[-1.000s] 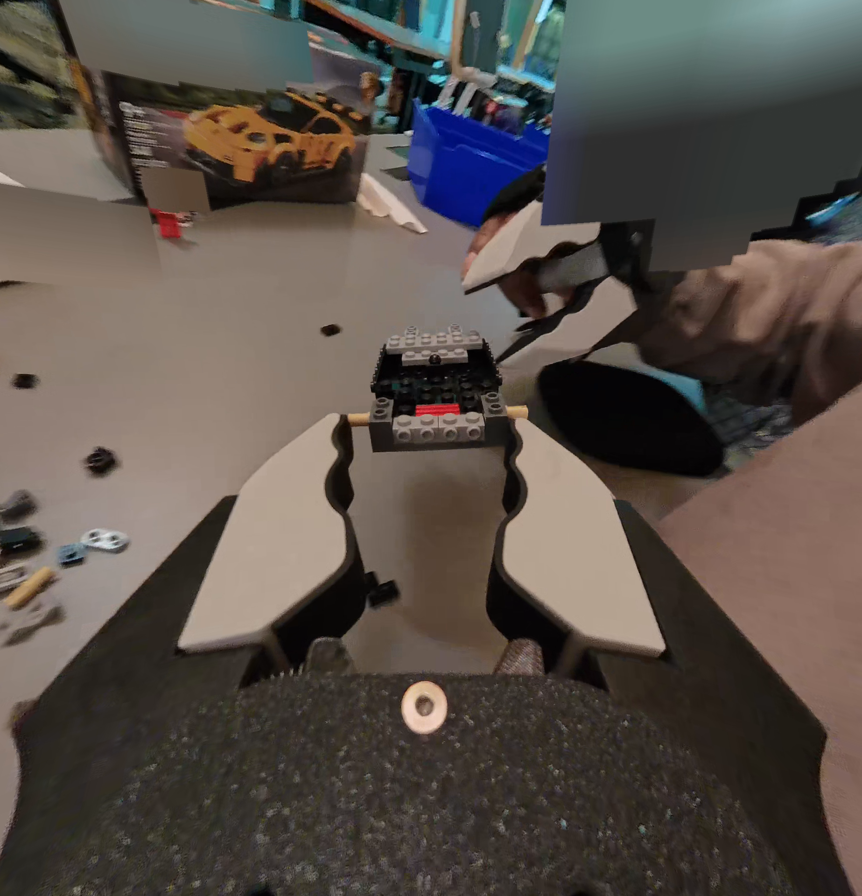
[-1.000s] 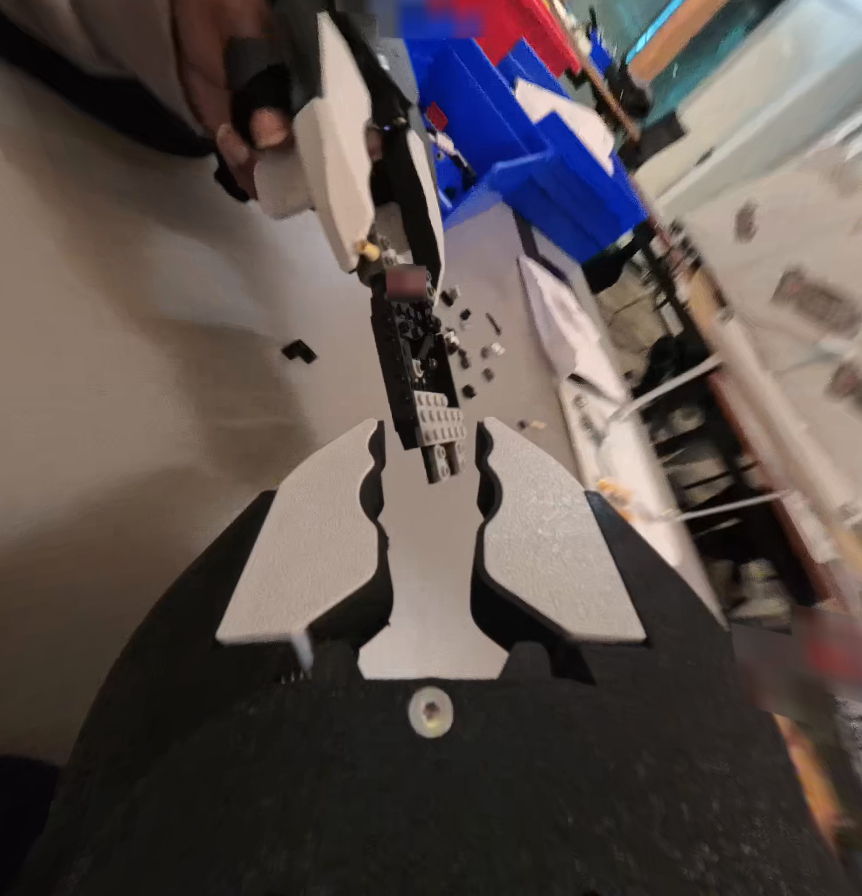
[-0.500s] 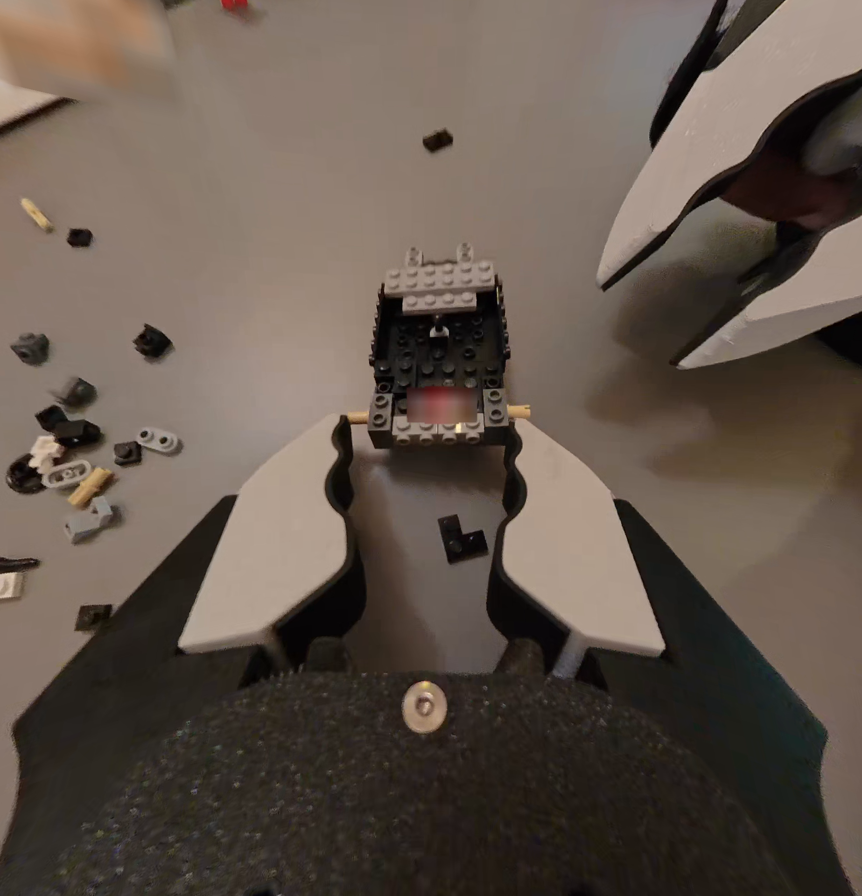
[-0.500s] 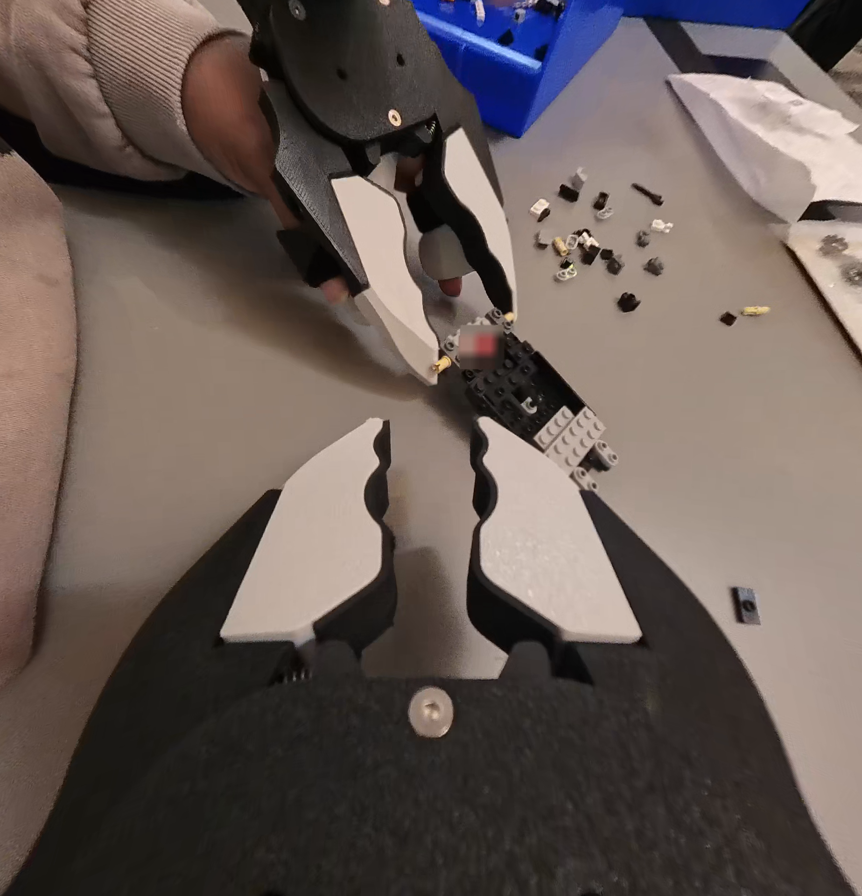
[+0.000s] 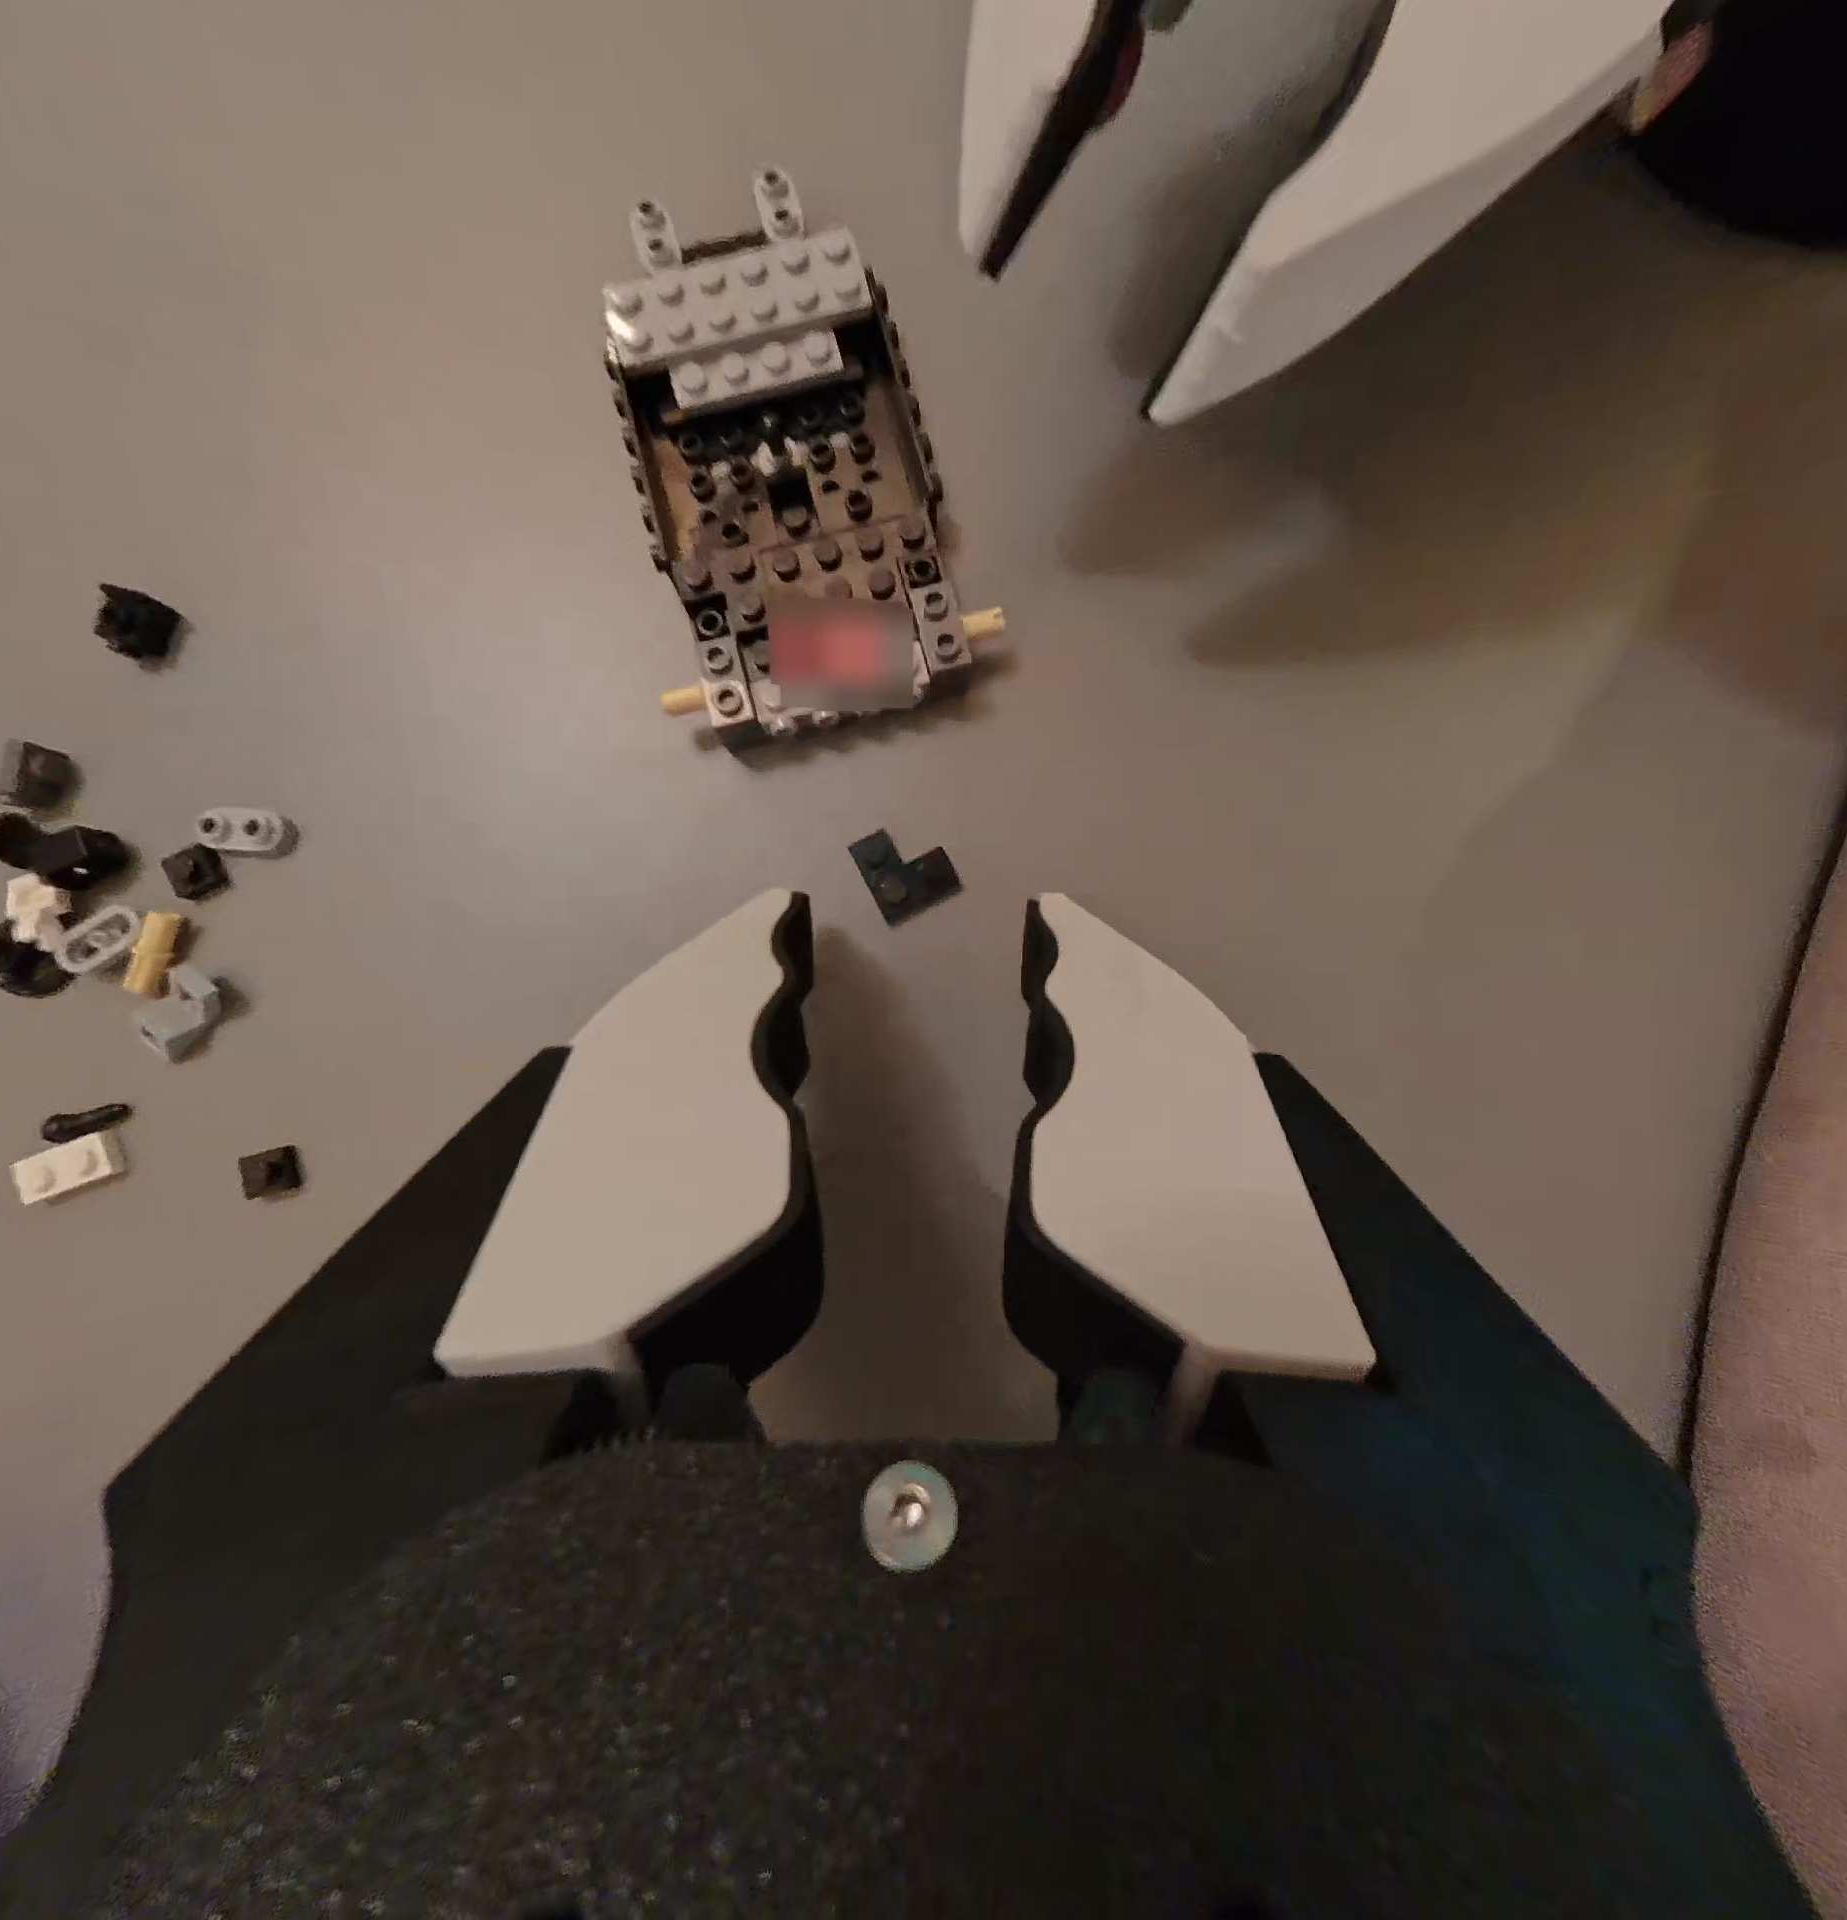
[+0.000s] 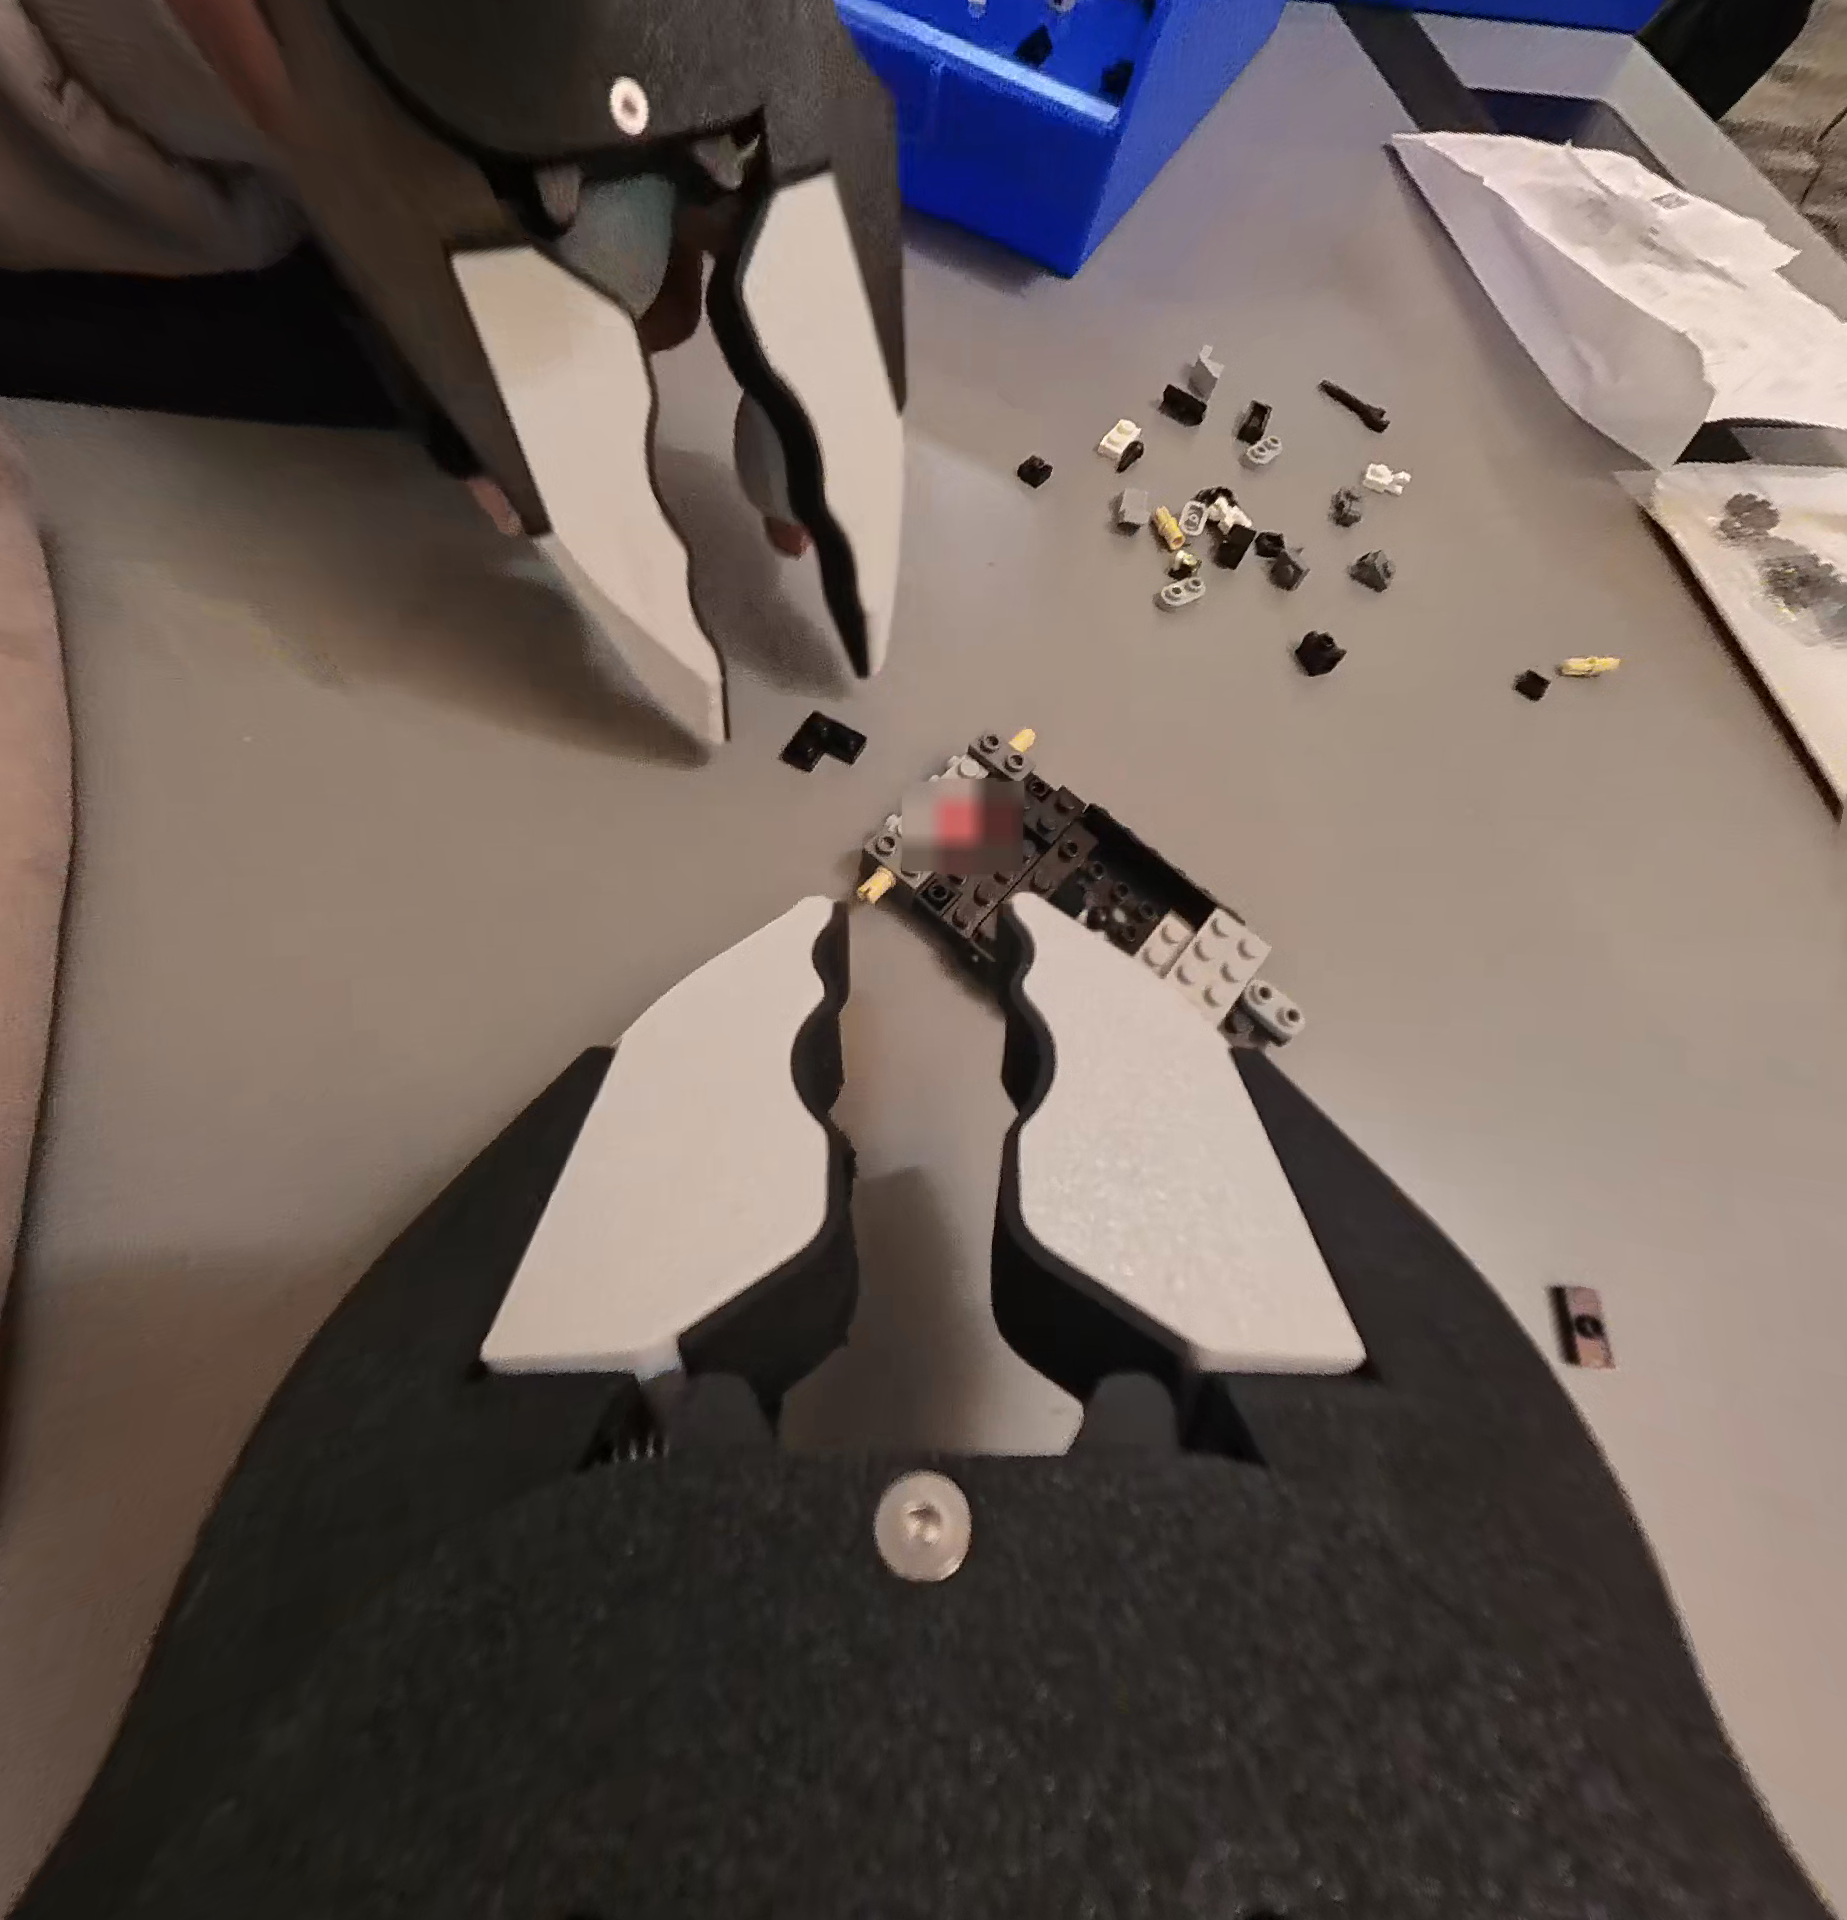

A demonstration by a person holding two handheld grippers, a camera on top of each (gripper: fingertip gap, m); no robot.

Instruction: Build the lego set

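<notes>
Now you are hovering the left gripper point(image 5: 914, 914), jaws open and empty, just short of the black L-plate point(image 5: 903, 881) lying beside the chassis point(image 5: 784, 457) on the counter point(image 5: 379, 312); straddle it squarely before closing. Right gripper point(image 6: 924, 909), jaws open, is waiting by the chassis.

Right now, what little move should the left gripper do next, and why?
Probably ease the left gripper forward and down onto the black L-piece. Its jaws are open and empty, the piece lies loose on the table just past its fingertips, and the car sits beyond, held by neither gripper.
</notes>
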